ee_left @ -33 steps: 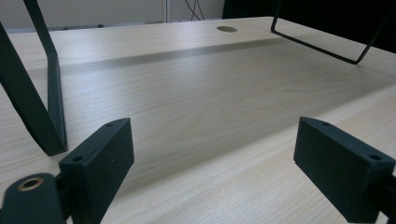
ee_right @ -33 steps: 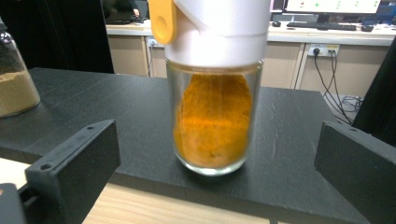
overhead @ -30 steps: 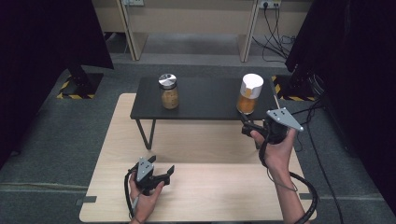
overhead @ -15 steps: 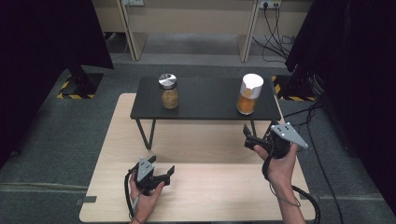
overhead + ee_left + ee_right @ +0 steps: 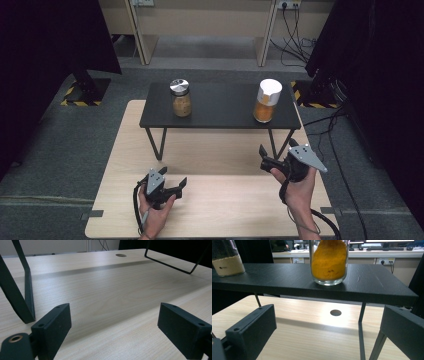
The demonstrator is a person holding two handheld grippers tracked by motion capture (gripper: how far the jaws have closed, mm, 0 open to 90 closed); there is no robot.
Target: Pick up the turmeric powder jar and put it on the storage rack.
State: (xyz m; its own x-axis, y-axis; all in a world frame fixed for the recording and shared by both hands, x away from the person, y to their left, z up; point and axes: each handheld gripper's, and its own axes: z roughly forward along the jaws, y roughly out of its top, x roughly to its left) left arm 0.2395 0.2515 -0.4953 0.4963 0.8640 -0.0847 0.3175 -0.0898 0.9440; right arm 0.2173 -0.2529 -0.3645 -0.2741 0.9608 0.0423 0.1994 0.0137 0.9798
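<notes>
while two grippers hover open, two jars (image 5: 181,98) stand on one shelf (image 5: 220,106).

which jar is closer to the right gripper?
The white-lidded jar of orange powder; the silver-lidded jar of tan powder sits at the shelf's far left.

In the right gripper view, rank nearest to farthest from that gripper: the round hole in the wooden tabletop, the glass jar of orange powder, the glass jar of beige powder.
1. Round hole in the wooden tabletop: low, ahead between the jaws, under the black shelf.
2. Glass jar of orange powder: on the shelf, straight ahead.
3. Glass jar of beige powder: on the shelf, far left.
</notes>
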